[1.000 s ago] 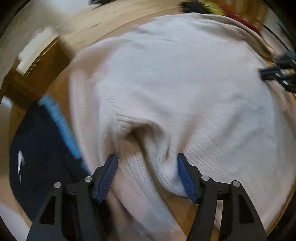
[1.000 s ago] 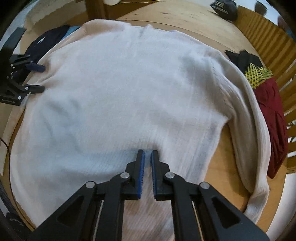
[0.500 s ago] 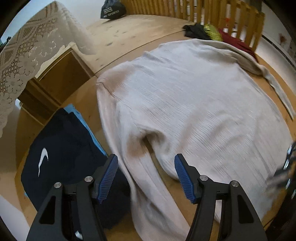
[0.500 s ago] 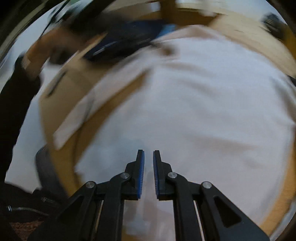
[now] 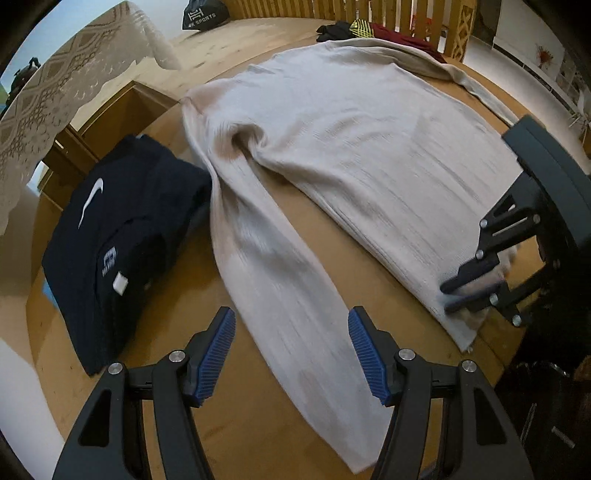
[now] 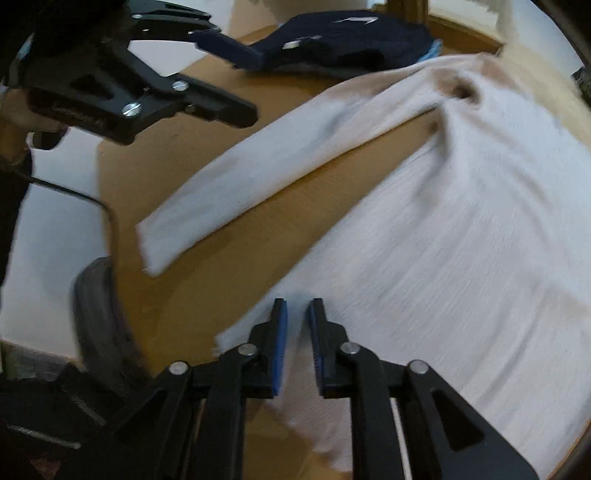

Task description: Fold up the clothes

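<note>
A cream ribbed sweater [image 5: 354, 147] lies spread flat on the round wooden table [image 5: 258, 435]. Its near sleeve [image 5: 280, 295] runs toward me, passing between the pads of my left gripper [image 5: 291, 354], which is open and empty above the cuff end. My right gripper [image 6: 295, 328] is shut on the sweater's hem corner [image 6: 258, 328] at the near table edge; it also shows in the left wrist view [image 5: 476, 288] pinching the hem. In the right wrist view the sleeve [image 6: 266, 177] lies straight, and the left gripper [image 6: 155, 85] hovers at upper left.
A folded navy garment with a white swoosh [image 5: 122, 236] lies left of the sweater. Dark, yellow and red clothes [image 5: 373, 31] sit at the far edge by a wooden railing [image 5: 369, 11]. A dark bag [image 5: 205, 14] and a lace-covered surface [image 5: 66, 85] stand beyond.
The left gripper pulled back from the sleeve's armpit to its cuff end, still open. The right gripper swung left along the hem to its corner, staying shut on the fabric.
</note>
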{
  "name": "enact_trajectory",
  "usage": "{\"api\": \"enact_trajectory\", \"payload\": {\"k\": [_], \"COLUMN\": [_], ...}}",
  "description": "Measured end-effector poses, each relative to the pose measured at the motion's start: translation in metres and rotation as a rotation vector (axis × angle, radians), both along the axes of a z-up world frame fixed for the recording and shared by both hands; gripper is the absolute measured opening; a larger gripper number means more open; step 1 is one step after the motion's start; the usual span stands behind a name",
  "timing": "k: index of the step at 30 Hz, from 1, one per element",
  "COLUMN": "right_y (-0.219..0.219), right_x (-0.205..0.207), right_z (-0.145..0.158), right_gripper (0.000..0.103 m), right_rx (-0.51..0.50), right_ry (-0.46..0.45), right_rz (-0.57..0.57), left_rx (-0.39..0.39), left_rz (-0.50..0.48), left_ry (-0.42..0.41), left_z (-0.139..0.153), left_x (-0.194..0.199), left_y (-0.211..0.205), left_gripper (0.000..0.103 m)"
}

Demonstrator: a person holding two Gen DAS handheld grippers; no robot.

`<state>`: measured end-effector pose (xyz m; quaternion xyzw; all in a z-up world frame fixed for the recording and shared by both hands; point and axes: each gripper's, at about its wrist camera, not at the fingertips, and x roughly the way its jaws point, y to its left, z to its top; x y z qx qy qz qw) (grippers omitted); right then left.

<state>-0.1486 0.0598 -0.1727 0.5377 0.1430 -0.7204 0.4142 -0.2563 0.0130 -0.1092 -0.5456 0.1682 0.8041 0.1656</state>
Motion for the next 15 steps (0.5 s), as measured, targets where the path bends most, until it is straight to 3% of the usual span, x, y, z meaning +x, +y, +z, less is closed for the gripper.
{"api": "enact_trajectory", "payload": {"k": [2,3,5,6,10,15], "right_y": [-0.006,-0.005,0.009,0.019,0.080,0.143], "right_x": [0.013,0.014,0.003,-0.006,-0.050,-0.092], "right_z": [0.004,0.006,0.017,0.024,0.046,0.023], "right_gripper": [0.022,0.022,0.021,0.022,0.022,0.022], "right_rx": [0.032,0.021,-0.076,-0.102,0.033,0.132], "right_ry": [0.011,-0.029,-0.146,-0.151,0.098,0.066], "right_rz": [0.039,0.046,0.021,-0.008,-0.228,-0.362], "left_rx": [0.007,0.011,0.014,0.001,-0.024,-0.016], "left_rz": [0.007,0.010,0.000,-0.001,0.023,0.082], "left_ry": [0.004,0.006,0.011,0.012,-0.006,-0.031], "left_z": [0.000,0.000,-0.003,-0.007,-0.024,-0.034], "left_x": [-0.003,-0.004,-0.016,-0.024,-0.051,-0.032], "left_y": [-0.001,-0.002,0.004,0.006,0.007,-0.017], "left_gripper": [0.062,0.062,0.062,0.062,0.061,0.062]}}
